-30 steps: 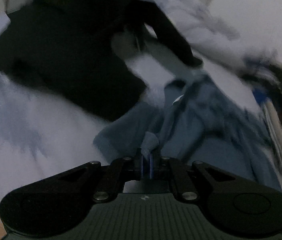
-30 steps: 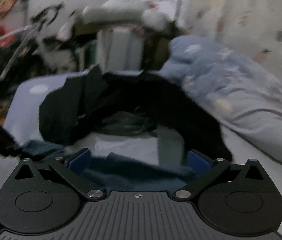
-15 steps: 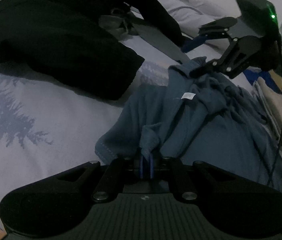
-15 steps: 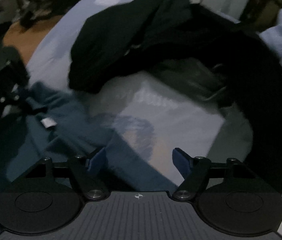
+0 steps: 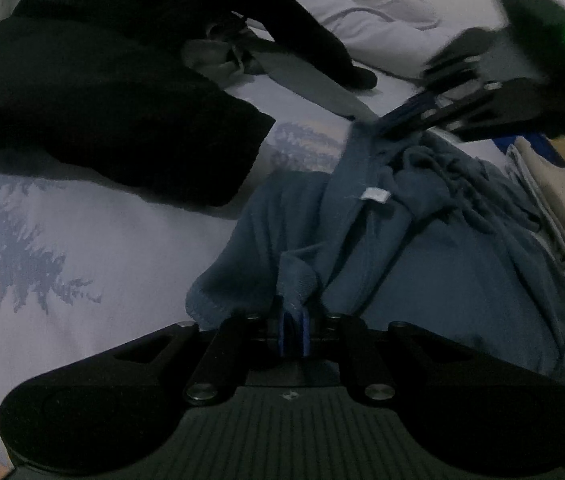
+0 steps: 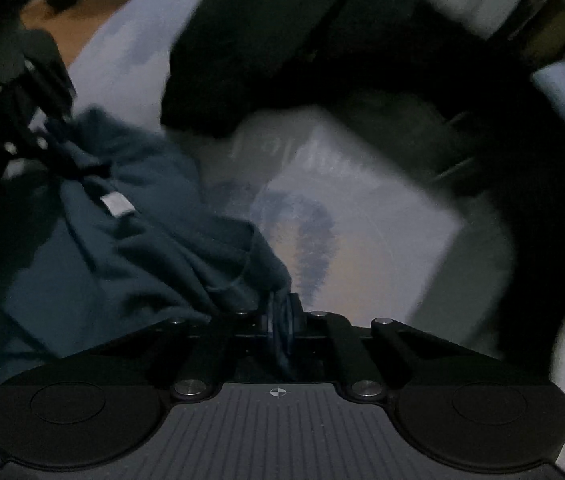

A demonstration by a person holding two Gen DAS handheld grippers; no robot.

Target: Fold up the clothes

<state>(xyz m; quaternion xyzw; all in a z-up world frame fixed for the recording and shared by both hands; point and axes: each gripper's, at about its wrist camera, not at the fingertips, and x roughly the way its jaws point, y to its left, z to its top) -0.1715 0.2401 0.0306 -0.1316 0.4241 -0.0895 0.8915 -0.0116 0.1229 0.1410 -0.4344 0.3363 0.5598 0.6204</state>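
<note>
A crumpled blue garment [image 5: 422, 248] with a small white label [image 5: 376, 195] lies on the pale printed bedsheet [image 5: 62, 240]. My left gripper [image 5: 293, 334] is shut on a fold of its edge. My right gripper [image 6: 281, 322] is shut on another edge of the blue garment [image 6: 122, 232]; it also shows in the left wrist view [image 5: 410, 114], blurred, at the garment's far end. The left gripper shows in the right wrist view [image 6: 48, 136] at the far left.
A black garment [image 5: 94, 92] lies spread on the bed beyond the blue one, with a grey piece [image 5: 314, 84] on it. A pale duvet [image 5: 362, 12] is bunched at the back. Folded light clothes [image 5: 554, 200] lie at the right. Wooden floor [image 6: 62, 28] shows past the bed.
My right gripper was open above the blue garment's edge and has shut on it. My left gripper has kept its hold and stayed about in place.
</note>
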